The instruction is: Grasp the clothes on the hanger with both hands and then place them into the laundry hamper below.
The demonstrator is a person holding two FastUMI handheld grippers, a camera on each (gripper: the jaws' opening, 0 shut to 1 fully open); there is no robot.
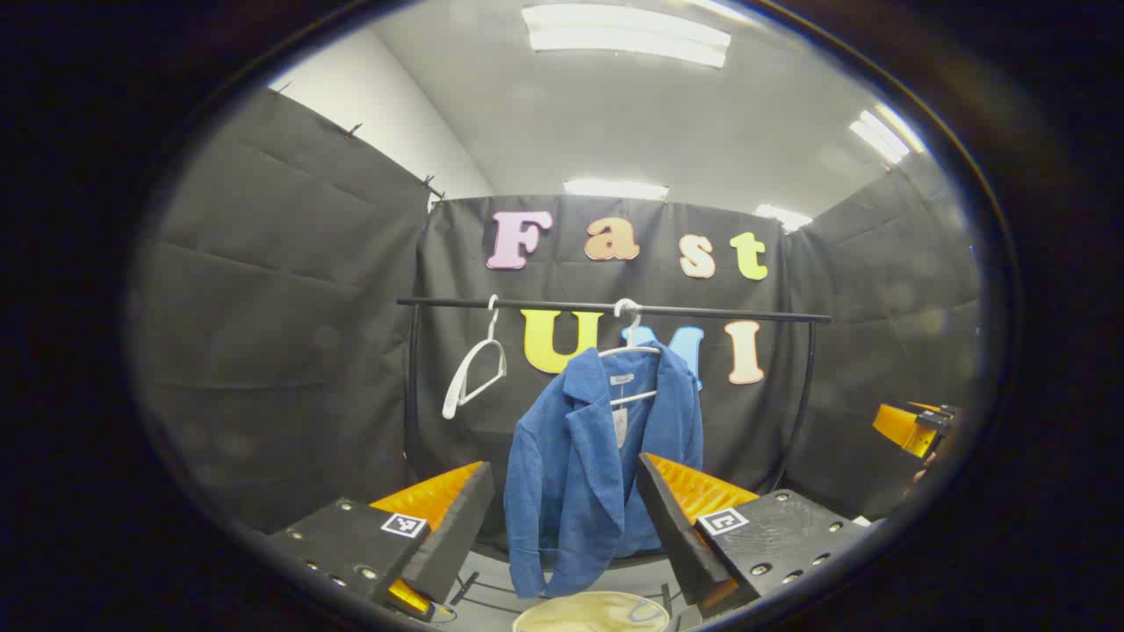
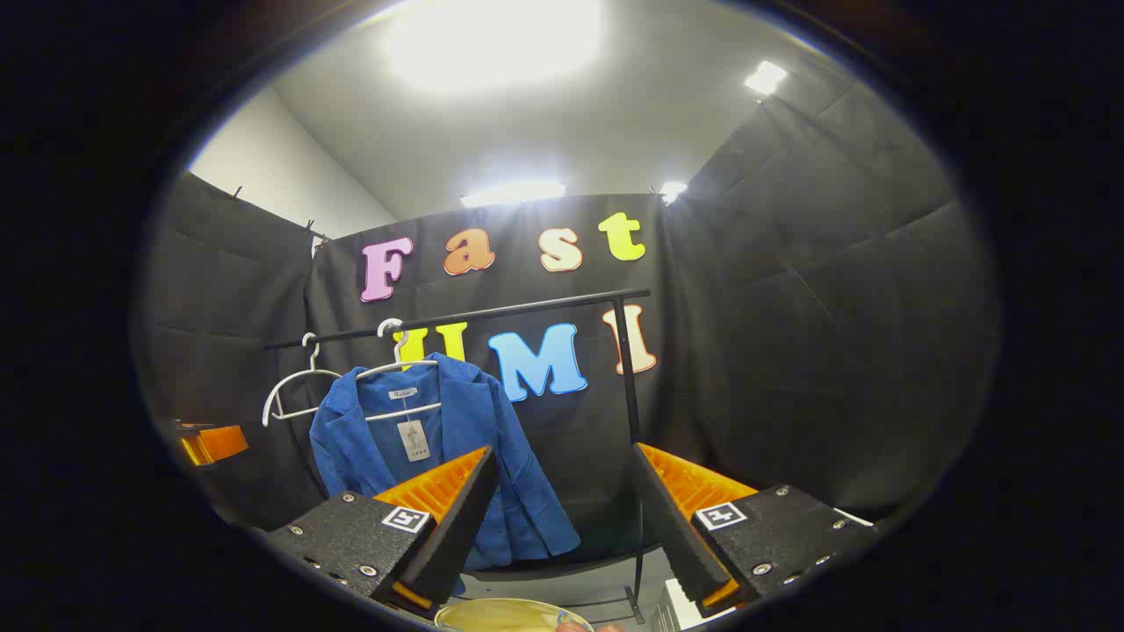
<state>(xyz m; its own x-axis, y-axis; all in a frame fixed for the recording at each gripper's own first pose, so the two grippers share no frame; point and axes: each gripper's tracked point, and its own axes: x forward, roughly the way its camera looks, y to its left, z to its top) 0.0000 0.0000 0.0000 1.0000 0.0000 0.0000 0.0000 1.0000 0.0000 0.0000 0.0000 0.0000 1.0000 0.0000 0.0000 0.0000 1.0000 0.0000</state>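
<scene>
Rail: one thin black metal clothes rail (image 1: 606,307) crosses the middle of the left gripper view on two curved uprights; in the right gripper view it slopes through centre left.
Jacket: one blue woven jacket (image 1: 575,465) with lapels and a pale tag at the collar hangs from the rail at lower centre of the left gripper view, its hem cut off behind the fingers. In the right gripper view it hangs at lower left, partly hidden by a finger.
Hamper: one pale round laundry hamper rim (image 1: 593,612) sits at the bottom edge, below the jacket, mostly cut off.
Hangers: two white plastic hangers; one carries the jacket (image 1: 628,338), one empty hanger (image 1: 474,369) hangs tilted to its left.
Left gripper (image 1: 562,518): ribbed wedge fingers spread wide, nothing between, jacket beyond them.
Right gripper (image 2: 566,518): fingers wide apart, holding nothing; also glimpsed at the left gripper view's right edge.
</scene>
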